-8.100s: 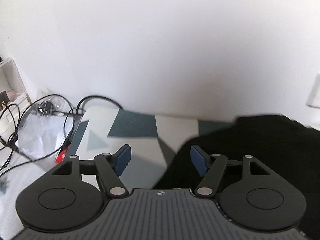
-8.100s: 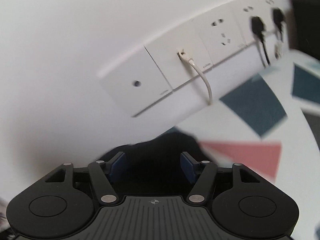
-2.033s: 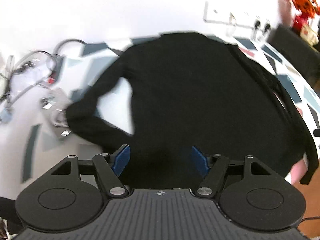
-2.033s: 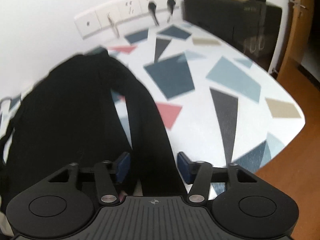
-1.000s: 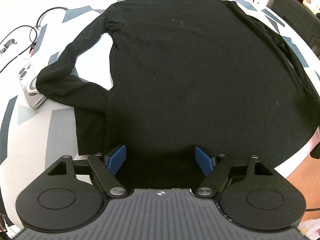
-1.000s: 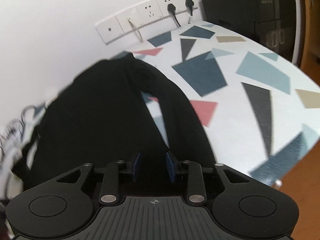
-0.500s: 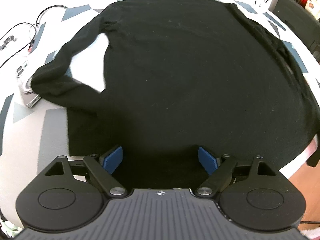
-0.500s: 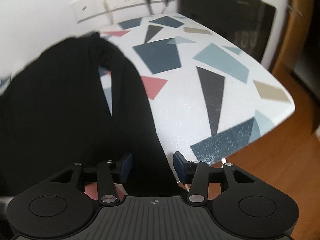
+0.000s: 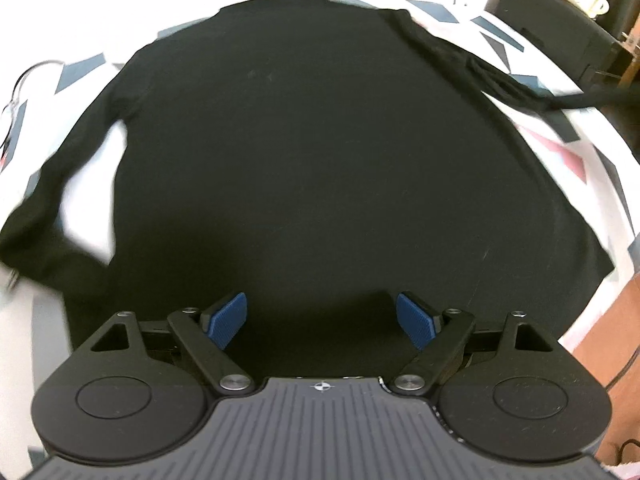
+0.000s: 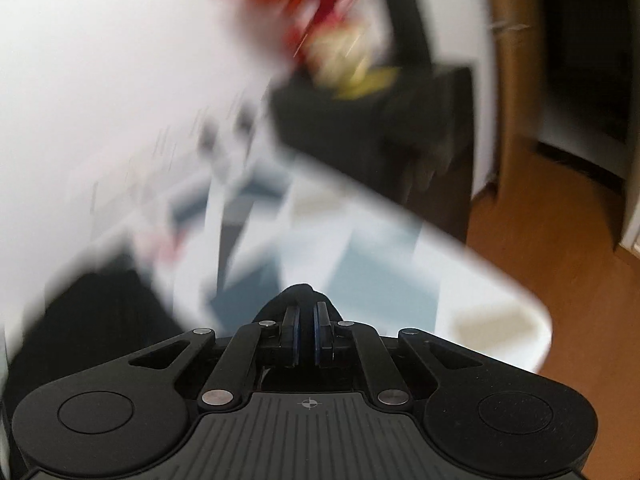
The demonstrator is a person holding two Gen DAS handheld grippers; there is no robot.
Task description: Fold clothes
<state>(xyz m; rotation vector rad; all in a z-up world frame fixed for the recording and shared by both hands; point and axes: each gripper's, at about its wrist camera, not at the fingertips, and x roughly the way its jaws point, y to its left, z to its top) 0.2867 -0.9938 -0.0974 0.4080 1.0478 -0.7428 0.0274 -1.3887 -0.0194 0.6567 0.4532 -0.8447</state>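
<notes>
My right camera all smeared with blur, upper half worst, my left camera mostly sharp, bright white glare up top, edges bent round, left edge fuzzy

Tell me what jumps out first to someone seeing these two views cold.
A black long-sleeved top spread flat fills most of the left wrist view, covering a white table with coloured shapes. The left gripper hangs open over its near hem. In the blurred right wrist view, the right gripper is shut on black fabric.
</notes>
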